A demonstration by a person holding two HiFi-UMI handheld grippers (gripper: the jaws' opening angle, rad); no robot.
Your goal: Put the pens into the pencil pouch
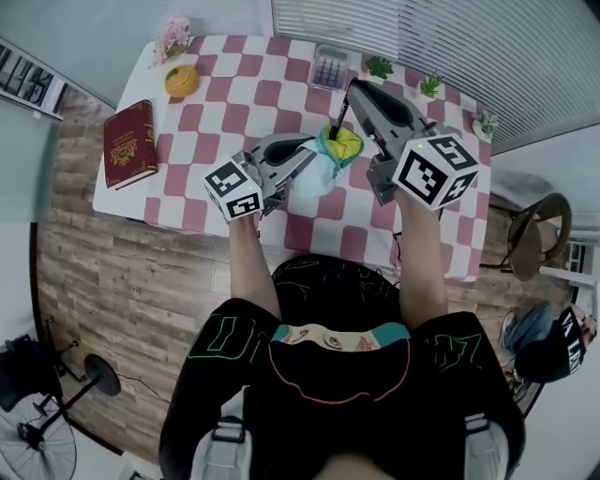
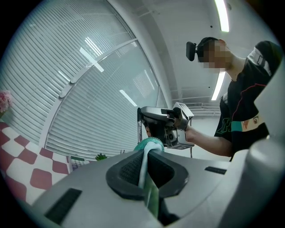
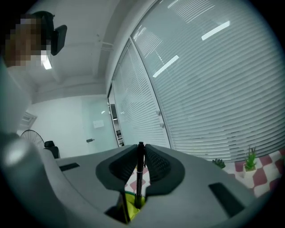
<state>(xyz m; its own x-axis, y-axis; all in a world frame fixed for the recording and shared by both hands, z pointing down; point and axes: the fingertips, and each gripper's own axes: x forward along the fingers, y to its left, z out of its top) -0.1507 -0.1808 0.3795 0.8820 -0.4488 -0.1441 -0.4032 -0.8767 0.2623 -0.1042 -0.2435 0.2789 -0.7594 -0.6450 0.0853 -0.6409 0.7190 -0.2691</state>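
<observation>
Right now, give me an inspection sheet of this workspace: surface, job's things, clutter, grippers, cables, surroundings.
Surface: table under a checked cloth, red and white.
Job's things: pencil pouch, open, yellow inside; black pen upright, lower end at the pouch mouth.
Clutter: red book, orange round object, pink flowers, small tray, potted plants.
Grippers: left gripper shut on the pencil pouch's edge; right gripper shut on the black pen.
Cables: thin line on the floor by the floor fan, probably a cable.
Surroundings: window blinds, chair, another person.
</observation>
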